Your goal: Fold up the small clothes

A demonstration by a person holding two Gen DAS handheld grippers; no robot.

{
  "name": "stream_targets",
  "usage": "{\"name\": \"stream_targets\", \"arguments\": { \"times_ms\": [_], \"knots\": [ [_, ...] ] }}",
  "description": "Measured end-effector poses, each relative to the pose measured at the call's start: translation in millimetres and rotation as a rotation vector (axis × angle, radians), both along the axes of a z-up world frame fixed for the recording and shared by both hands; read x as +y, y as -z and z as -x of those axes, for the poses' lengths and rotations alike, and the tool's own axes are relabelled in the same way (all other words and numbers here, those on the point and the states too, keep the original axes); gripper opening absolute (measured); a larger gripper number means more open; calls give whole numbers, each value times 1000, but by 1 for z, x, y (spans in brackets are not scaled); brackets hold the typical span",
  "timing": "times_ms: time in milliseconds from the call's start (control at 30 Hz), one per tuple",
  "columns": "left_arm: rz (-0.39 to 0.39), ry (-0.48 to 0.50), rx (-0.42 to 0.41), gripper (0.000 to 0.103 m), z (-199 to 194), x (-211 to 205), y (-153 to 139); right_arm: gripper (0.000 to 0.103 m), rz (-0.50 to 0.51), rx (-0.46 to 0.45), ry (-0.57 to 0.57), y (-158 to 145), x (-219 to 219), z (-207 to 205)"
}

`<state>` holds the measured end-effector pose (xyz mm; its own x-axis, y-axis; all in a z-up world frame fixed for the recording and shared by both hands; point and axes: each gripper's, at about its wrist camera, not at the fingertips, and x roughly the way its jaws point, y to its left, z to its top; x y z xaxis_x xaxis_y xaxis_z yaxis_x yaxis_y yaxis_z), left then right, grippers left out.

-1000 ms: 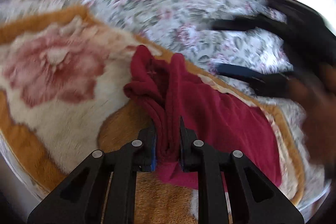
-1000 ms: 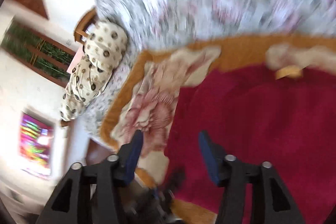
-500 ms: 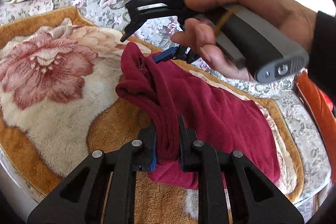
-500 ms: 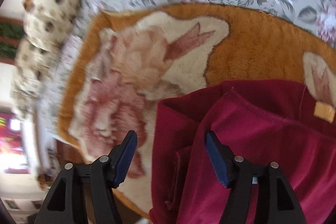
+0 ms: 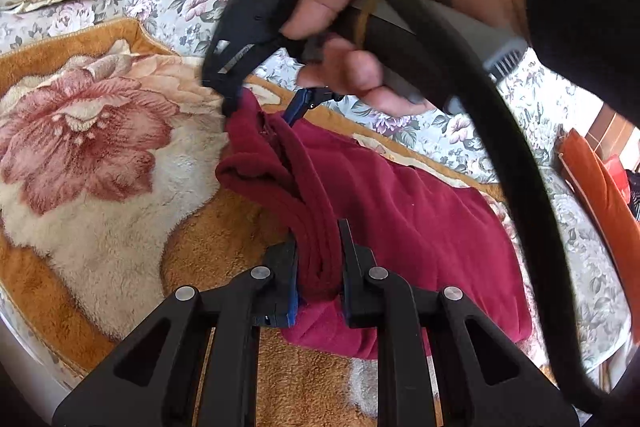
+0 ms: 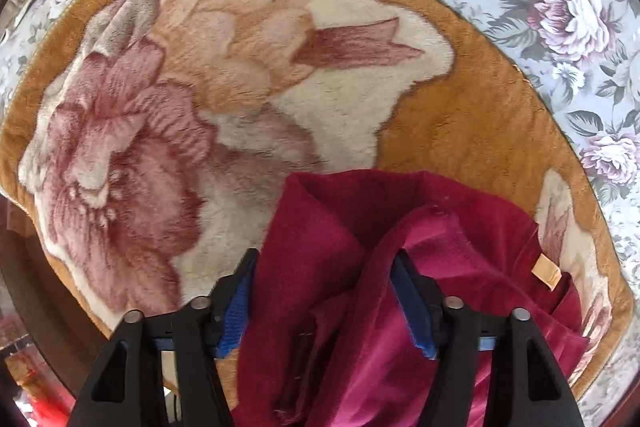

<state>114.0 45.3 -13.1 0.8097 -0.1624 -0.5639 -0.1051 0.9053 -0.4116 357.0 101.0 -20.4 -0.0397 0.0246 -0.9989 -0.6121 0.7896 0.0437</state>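
Maroon fleece garment lies bunched on the plush floral blanket, toward its near right edge. My left gripper is clamped tight on a thick gather of the near hem. My right gripper points straight down at the far corner; its jaws have just been closing, fleece stands between them, pads not yet pressing. Close fully before lifting, and catch every layer. The left view alone shows the hand and cable; the right view alone shows the tan label.
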Motion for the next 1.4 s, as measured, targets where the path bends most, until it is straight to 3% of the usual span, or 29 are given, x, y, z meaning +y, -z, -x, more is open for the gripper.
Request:
{"name": "stream_targets", "arguments": {
  "times_ms": [67,200,400,667,800,967,1167,1400],
  "knots": [
    [7,-1,1,14,0,1,1,35,-13,3,8,0,-6,-3],
    [47,-5,12,14,-2,8,5,17,-97,-2,26,-13,-28,-8],
    [153,-5,3,14,0,23,10,14,-253,-60,116,-47,-84,-8],
    [119,166,-77,14,13,-23,-39,13,-433,-157,245,-96,-172,19],
    [77,305,-99,14,14,-77,-67,13,-437,-189,267,-114,-231,25],
    [45,421,-72,14,4,-144,-74,13,-377,-217,287,-115,-299,25],
    [-7,510,2,14,-3,-205,-54,13,-292,-227,318,-89,-359,24],
    [-42,527,126,15,-17,-218,-15,14,-239,-233,321,-52,-379,26]
  ]
}}
